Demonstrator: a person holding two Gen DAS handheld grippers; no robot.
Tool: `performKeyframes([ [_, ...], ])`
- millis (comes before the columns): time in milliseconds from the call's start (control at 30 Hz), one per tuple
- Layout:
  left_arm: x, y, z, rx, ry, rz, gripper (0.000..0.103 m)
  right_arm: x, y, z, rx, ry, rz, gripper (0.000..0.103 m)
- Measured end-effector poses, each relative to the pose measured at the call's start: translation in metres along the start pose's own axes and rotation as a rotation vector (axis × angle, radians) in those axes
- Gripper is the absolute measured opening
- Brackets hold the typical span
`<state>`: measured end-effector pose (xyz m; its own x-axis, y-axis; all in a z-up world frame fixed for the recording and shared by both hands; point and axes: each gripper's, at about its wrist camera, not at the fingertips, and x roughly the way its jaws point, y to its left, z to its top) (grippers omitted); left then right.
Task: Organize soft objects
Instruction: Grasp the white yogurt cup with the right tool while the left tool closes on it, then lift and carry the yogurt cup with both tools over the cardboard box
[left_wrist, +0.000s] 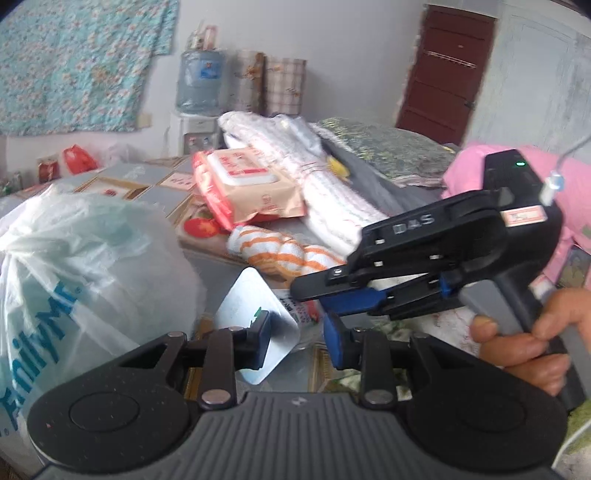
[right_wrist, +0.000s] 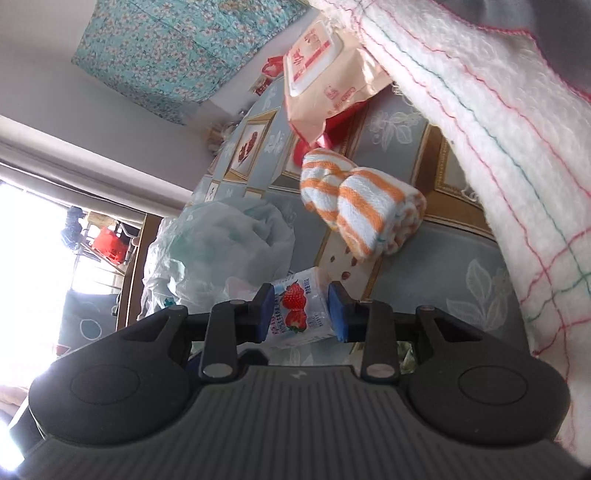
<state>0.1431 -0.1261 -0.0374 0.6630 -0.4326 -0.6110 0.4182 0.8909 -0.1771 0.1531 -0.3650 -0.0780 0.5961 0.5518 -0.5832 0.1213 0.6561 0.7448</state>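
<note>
Two hand-held grippers (left_wrist: 297, 334) (right_wrist: 301, 312) clamped on one strawberry-printed tissue pack (right_wrist: 299, 310), silvery underside.

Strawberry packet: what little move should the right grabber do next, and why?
Probably lift it a little, straight up. The right gripper has its pads pressed on both sides of the strawberry packet, so the grip looks made. The packet sits close to the plastic bag, so raising it first should avoid dragging the bag.
</note>
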Motion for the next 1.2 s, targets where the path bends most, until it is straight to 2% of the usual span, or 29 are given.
performKeyframes([
  [133, 0.003, -0.013, 0.002, 0.054, -0.016, -0.016, 0.032, -0.004, 0.005, 0.0, -0.048, -0.035, -0.041, 0.034],
  [267, 0.014, -0.02, 0.004, 0.059, -0.011, -0.079, 0.031, -0.011, 0.008, 0.002, -0.086, -0.082, -0.093, 0.034],
  [467, 0.027, -0.034, 0.009, 0.124, -0.045, -0.046, 0.036, -0.021, -0.004, 0.007, -0.064, -0.123, -0.1, 0.034],
  [633, 0.023, -0.026, 0.01, 0.102, -0.038, -0.036, 0.075, -0.029, -0.013, 0.01, -0.044, -0.164, -0.057, 0.035],
  [667, 0.021, -0.023, 0.01, 0.098, -0.028, -0.037, 0.076, -0.03, -0.014, 0.011, -0.038, -0.176, -0.047, 0.035],
  [767, 0.017, -0.016, 0.01, 0.083, -0.015, -0.029, 0.077, -0.034, -0.015, 0.011, -0.033, -0.204, -0.004, 0.042],
  [900, 0.023, -0.012, 0.014, 0.082, 0.0, 0.019, 0.077, -0.038, -0.009, 0.012, -0.054, -0.225, 0.015, 0.044],
  [1067, 0.045, -0.014, 0.013, 0.11, 0.114, -0.005, 0.077, -0.028, -0.005, 0.011, -0.062, -0.164, 0.035, 0.044],
  [1200, 0.056, -0.016, 0.011, 0.112, 0.136, -0.001, 0.076, -0.02, -0.003, 0.008, -0.074, -0.127, 0.046, 0.044],
])
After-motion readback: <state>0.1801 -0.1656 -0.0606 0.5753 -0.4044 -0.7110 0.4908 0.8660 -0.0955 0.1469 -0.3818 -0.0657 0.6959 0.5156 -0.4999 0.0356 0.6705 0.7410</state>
